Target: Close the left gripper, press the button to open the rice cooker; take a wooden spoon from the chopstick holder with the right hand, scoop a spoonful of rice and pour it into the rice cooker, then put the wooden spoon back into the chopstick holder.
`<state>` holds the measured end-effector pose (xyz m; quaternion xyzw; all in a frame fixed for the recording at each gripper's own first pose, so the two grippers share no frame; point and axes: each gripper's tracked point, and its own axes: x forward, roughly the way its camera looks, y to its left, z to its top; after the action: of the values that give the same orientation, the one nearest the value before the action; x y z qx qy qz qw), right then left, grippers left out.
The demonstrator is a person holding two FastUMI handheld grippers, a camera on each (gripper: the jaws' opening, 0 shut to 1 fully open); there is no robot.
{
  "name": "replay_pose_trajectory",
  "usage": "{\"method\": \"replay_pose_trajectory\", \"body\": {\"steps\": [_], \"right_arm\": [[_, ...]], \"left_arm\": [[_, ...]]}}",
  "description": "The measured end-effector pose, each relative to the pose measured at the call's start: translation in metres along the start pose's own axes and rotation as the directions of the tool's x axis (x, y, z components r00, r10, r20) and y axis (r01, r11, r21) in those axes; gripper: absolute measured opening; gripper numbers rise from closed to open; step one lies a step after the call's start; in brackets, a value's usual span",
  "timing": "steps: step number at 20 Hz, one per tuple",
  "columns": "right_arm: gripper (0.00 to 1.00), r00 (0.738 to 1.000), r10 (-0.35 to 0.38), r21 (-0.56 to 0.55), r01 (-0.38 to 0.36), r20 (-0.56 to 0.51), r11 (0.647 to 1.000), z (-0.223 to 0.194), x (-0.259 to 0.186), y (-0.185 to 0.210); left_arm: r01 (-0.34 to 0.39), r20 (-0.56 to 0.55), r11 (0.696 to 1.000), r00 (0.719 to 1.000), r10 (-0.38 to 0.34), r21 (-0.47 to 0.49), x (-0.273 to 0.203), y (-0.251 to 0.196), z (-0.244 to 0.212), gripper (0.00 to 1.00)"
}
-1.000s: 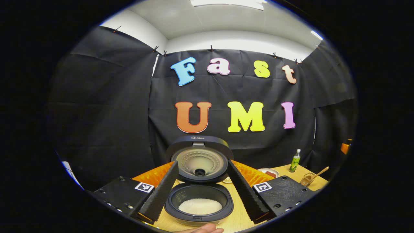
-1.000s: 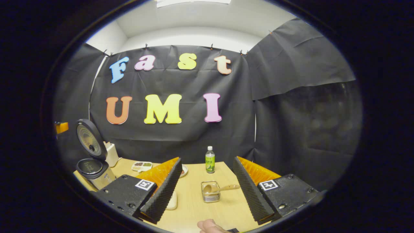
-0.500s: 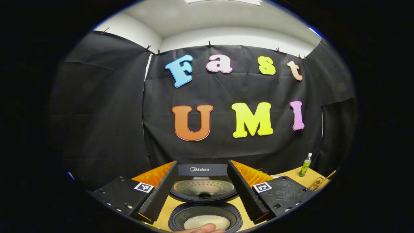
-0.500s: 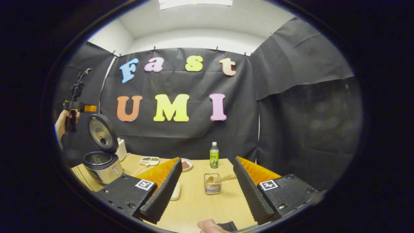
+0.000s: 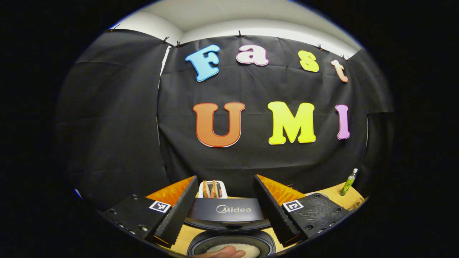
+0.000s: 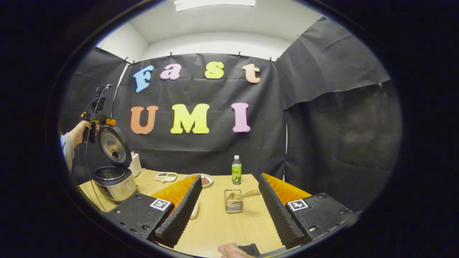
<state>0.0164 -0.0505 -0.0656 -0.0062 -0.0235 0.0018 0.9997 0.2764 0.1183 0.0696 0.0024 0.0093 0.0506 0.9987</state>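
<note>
2 hand-held grippers, both with jaws spread apart and clamped on nothing. Left hand-held gripper (image 5: pixel 225 211) raised above the rice cooker (image 5: pixel 229 229), fingers (image 5: pixel 177 211) framing the top edge of the raised lid, rice (image 5: pixel 240 248) visible in the pot at the bottom of the left gripper view, a fingertip (image 5: pixel 222 253) at the lower rim. Behind the lid, a white toaster (image 5: pixel 212 189) with 2 slices in it. Off to the right, a green bottle (image 5: pixel 348 182) on the tabletop (image 5: pixel 331 190).

Right hand-held gripper (image 6: pixel 229 211) low over the tabletop (image 6: pixel 218 222), aimed at the chopstick holder (image 6: pixel 233 201), apart from it. Wooden spoon (image 6: pixel 242 195) resting in the holder, bowl inside, handle leaning out to the right. Green bottle beyond the holder, near the back wall. Far left in the right gripper view, rice cooker with lid standing open, and above it a hand (image 6: pixel 79 130) gripping the left hand-held gripper. Between cooker and bottle, a small divided tray (image 6: pixel 165 176) and a plate (image 6: pixel 204 180) on the tabletop.
</note>
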Motion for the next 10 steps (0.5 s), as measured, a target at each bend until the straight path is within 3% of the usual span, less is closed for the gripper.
{"method": "replay_pose_trajectory", "body": {"steps": [1, 2, 10], "right_arm": [[1.00, 1.000, 0.002, 0.004, -0.002, -0.002, 1.000, -0.001, 0.000, 0.001], [1.00, 1.000, 0.003, 0.010, -0.003, -0.006, 1.000, -0.003, 0.000, 0.002], [1.00, 1.000, 0.026, 0.000, -0.026, -0.010, 1.000, -0.003, -0.015, 0.013]], "left_arm": [[0.005, -0.001, 1.000, 1.000, -0.005, -0.016, -0.001, 0.002, -0.002, 0.92], [0.004, -0.001, 1.000, 1.000, -0.004, -0.031, -0.002, 0.001, -0.004, 0.99], [-0.015, -0.012, 1.000, 1.000, 0.014, -0.022, -0.033, 0.001, -0.017, 1.00]]}}
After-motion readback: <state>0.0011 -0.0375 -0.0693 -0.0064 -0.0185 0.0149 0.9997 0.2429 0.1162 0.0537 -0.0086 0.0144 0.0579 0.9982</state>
